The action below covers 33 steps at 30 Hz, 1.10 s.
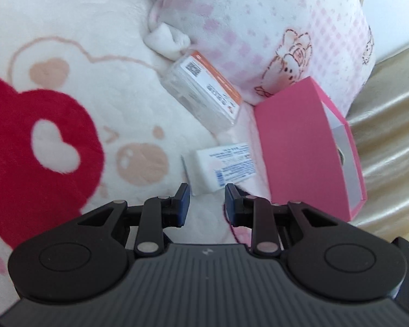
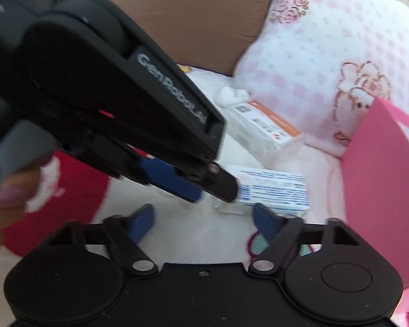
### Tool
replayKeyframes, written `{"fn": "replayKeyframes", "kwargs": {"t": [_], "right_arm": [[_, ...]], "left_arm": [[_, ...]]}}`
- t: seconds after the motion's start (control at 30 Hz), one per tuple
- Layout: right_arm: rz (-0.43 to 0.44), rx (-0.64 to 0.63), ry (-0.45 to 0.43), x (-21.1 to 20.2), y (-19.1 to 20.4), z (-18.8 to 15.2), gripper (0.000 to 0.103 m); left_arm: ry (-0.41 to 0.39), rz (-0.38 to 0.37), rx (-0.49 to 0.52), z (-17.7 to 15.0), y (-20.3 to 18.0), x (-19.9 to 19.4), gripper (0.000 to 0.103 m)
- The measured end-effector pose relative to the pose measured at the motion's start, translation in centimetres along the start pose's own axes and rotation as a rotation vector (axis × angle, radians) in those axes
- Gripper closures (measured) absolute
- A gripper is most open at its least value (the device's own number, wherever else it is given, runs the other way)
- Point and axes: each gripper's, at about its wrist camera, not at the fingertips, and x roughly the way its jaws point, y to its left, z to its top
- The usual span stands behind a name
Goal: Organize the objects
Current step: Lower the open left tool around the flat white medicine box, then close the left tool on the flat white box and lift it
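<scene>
Left tongs (image 2: 218, 190) together at the white packet (image 2: 275, 188) on the blanket (image 1: 95, 54), apparently nipping its edge. Right tongs (image 2: 204, 218) apart, empty; judged mid-handover, closing needed next.

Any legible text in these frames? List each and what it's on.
"GenRobot.AI": on the left gripper, side of its body.
Clear box: QR code and orange label, print too blurred to read.
White packet: blue print, too small to read.
Pink box: no text visible.

Closed left gripper (image 1: 207, 200) near white packet (image 1: 223, 165)
</scene>
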Motion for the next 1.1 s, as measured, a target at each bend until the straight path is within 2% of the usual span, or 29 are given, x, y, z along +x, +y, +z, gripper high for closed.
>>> {"fn": "replayKeyframes", "kwargs": {"t": [0.17,0.27,0.37,0.43,0.67,0.83,1.0,1.1], "right_arm": [[-0.133,0.038,0.018,0.8,-0.7,-0.1,0.007],[-0.173,0.04,0.043,1.4,-1.1,0.2,0.002],[-0.221,0.032,0.05,2.1,-1.3,0.9,0.002],[-0.204,0.065,0.048,2.5,-2.6,1.3,0.002],[-0.081,0.235,0.06,3.1,-4.5,1.1,0.002],[-0.027,0.213,0.054,2.0,-4.1,0.6,0.02],[0.042,0.214,0.058,1.1,-3.8,0.4,0.021],[0.088,0.23,0.064,0.2,-2.9,0.5,0.021]], "left_arm": [[-0.022,-0.001,-0.019,0.3,0.8,-0.3,0.077],[0.003,0.024,-0.036,0.9,1.1,0.2,0.077],[0.001,-0.011,-0.071,1.9,1.4,0.3,0.077],[0.01,-0.022,-0.082,2.5,1.3,0.5,0.077],[0.029,0.006,-0.062,2.8,1.1,1.2,0.077],[0.0,0.033,-0.033,1.4,1.4,0.5,0.077],[-0.008,0.007,-0.044,0.7,1.9,-0.2,0.077],[0.002,0.041,-0.023,0.2,1.2,-1.2,0.073]]}}
